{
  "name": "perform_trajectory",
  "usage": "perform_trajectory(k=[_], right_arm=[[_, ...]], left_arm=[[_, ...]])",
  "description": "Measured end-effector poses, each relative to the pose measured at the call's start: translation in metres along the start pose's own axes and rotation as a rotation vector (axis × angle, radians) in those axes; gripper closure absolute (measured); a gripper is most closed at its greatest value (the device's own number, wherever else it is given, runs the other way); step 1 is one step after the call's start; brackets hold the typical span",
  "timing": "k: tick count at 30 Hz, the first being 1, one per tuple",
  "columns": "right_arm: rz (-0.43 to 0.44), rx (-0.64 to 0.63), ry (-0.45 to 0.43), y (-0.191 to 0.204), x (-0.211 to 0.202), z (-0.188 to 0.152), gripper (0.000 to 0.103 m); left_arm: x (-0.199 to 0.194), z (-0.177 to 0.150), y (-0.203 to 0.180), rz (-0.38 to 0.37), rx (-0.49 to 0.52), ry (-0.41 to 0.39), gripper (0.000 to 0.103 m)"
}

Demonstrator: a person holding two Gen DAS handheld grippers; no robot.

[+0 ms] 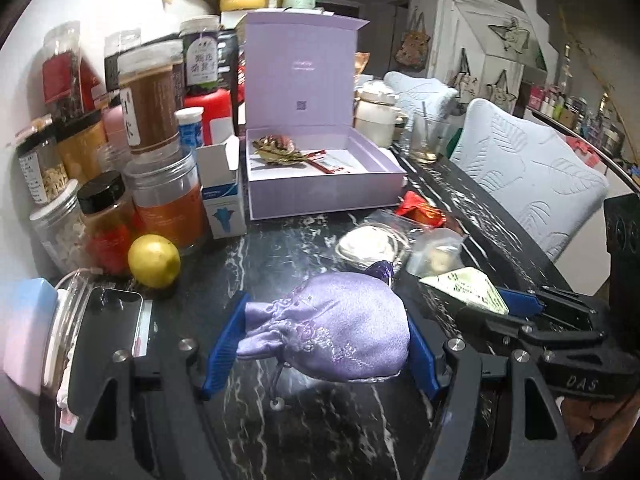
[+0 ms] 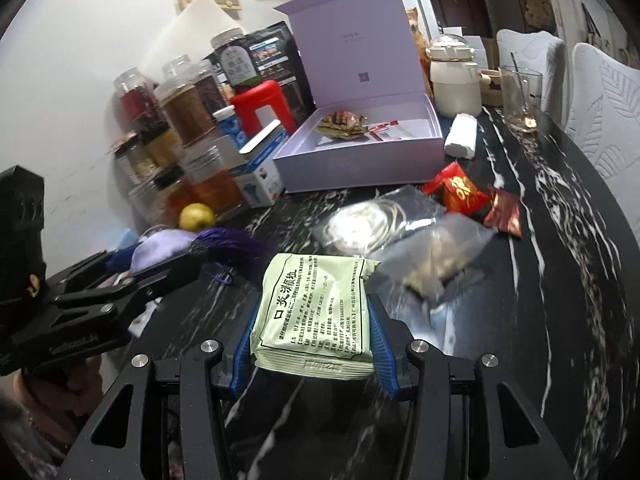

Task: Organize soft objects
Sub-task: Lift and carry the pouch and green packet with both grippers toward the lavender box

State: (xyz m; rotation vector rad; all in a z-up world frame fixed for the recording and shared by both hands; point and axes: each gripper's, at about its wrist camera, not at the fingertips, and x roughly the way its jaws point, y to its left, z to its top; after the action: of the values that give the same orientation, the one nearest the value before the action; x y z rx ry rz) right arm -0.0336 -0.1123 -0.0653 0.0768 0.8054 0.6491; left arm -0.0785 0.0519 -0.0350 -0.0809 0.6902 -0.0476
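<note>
My left gripper [image 1: 320, 340] is shut on a lilac satin drawstring pouch [image 1: 332, 332], held above the black marble table [image 1: 288, 248]; its dark purple tassel [image 2: 236, 248] trails behind. My right gripper [image 2: 312, 320] is shut on a pale green printed packet [image 2: 316, 308], also lifted off the table. Each gripper shows in the other's view: the right gripper [image 1: 500, 300] with the green packet [image 1: 464, 286], the left gripper [image 2: 160, 264] with the lilac pouch [image 2: 160, 250]. An open lilac gift box [image 1: 320, 176] stands ahead with a gold packet [image 1: 276, 148] inside.
Jars, bottles and a small white carton [image 1: 222, 192] crowd the left, with a lemon [image 1: 154, 260] in front. Clear bags [image 2: 384, 220], red packets [image 2: 456, 192], a white roll [image 2: 462, 136], a glass [image 2: 520, 96] and a cream pot [image 2: 454, 76] lie around the box. Quilted chairs [image 1: 532, 184] line the right edge.
</note>
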Motion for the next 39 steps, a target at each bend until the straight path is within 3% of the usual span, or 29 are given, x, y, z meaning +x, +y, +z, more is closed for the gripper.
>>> perform_trajectory(k=[7,15,27,39], right_arm=[[-0.013,-0.008,-0.037,0.015,-0.037,-0.018,0.054],[-0.013,-0.059,-0.126,0.030,-0.077,-0.003,0.054],[-0.021,-0.090,-0.227,0.025,-0.097,0.055,0.053],[-0.037,-0.139,-0.295,0.015,-0.087,0.128,0.053]], left_arm=[[-0.030,0.002,-0.019,-0.025,0.039,-0.059,0.031],[-0.054,0.027,-0.030,-0.037,0.066,-0.151,0.031],[-0.060,0.089,-0.033,-0.042,0.107,-0.274,0.031],[-0.029,0.164,-0.025,-0.034,0.095,-0.351,0.031]])
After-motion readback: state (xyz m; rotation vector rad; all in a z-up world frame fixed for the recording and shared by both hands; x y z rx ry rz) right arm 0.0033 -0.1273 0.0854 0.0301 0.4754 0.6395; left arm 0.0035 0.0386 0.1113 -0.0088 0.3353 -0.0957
